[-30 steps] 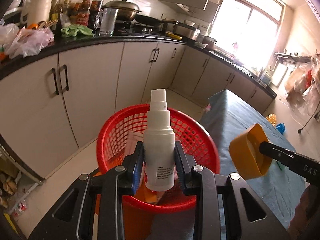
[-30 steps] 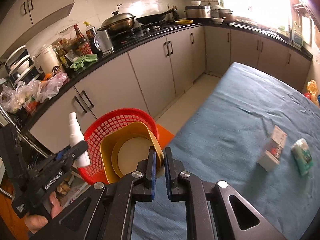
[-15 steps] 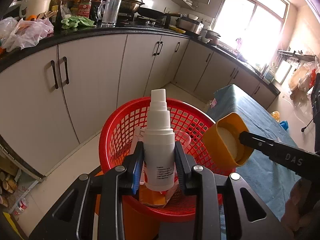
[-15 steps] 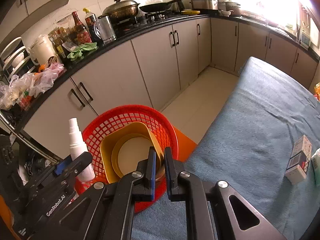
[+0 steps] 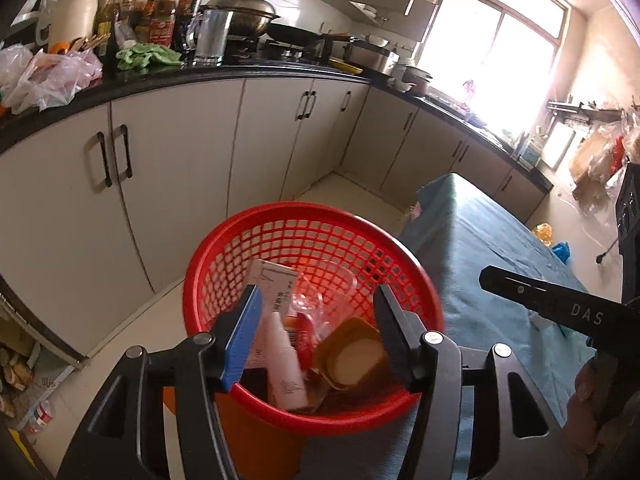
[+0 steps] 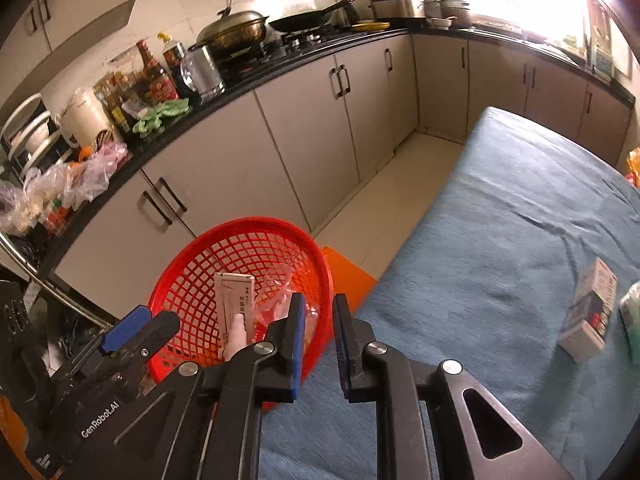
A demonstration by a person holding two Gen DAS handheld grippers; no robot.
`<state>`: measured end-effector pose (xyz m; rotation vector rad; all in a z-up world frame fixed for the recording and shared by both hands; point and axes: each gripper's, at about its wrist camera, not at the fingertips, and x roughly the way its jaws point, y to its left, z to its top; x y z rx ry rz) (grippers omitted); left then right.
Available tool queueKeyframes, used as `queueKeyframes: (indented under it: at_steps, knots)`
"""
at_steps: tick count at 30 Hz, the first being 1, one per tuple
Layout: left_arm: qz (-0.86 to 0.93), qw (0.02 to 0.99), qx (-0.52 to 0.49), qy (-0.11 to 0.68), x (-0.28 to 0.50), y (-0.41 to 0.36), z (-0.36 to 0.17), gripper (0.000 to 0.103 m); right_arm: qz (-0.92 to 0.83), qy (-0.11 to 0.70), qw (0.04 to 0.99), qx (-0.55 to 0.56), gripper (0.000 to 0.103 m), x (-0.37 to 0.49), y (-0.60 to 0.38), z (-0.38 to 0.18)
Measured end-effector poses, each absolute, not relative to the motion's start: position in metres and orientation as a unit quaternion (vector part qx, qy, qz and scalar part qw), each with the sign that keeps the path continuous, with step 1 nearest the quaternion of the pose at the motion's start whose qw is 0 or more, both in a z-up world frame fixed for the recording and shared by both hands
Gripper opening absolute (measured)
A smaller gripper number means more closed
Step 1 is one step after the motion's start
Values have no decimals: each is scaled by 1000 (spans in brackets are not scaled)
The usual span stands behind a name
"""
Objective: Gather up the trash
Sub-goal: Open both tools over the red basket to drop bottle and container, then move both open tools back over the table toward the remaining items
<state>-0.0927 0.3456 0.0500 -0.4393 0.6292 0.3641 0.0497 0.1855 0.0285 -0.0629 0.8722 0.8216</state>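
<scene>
Left wrist: basket (image 5: 276, 216) beside table (image 5: 480, 240)

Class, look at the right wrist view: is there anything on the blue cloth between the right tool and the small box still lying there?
Nothing visible. Bare blue cloth runs from the right tool, whose jaws are opening and empty, to the small box.
</scene>
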Motion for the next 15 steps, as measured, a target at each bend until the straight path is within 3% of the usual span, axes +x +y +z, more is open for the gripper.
queueKeyframes:
  at_steps: [15]
  knots:
    - [109, 927, -154, 325, -73, 249, 75, 65, 339, 417, 843, 23, 16, 57, 71, 29]
